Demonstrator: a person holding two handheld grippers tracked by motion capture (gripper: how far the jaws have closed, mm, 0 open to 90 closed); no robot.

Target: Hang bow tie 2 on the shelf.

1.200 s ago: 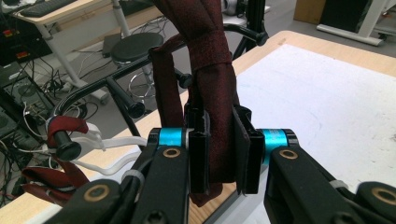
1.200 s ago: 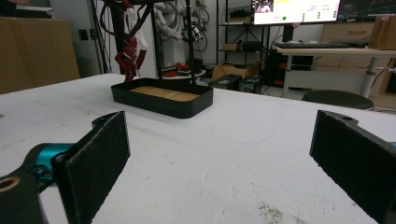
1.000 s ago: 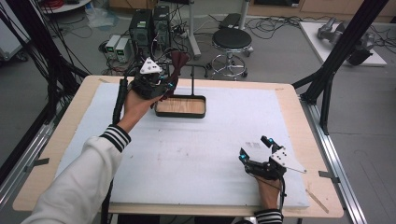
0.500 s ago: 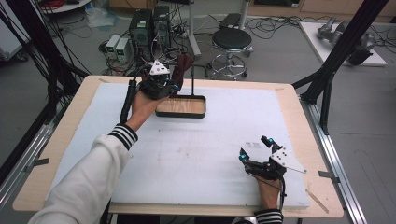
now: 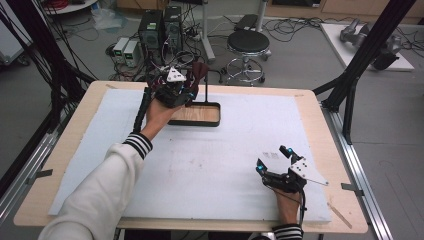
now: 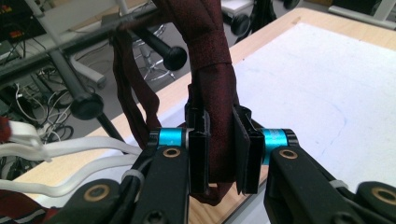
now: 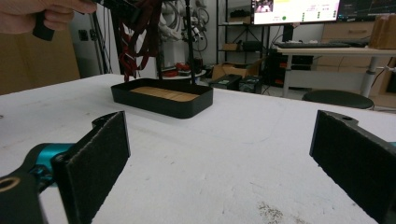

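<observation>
One dark red tie (image 6: 212,88) hanging vertically

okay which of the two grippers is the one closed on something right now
The left gripper, up by the black tray: its jaws clamp a dark red necktie. The right gripper rests open, holding nothing.

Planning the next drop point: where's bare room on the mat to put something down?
The white mat is bare across its middle, between the black tray and the right gripper, and along its right side beyond the tray. Its left strip beside the sleeve is free too. Crowded: the far edge, where the left gripper holds the dark red tie over the tray.
</observation>
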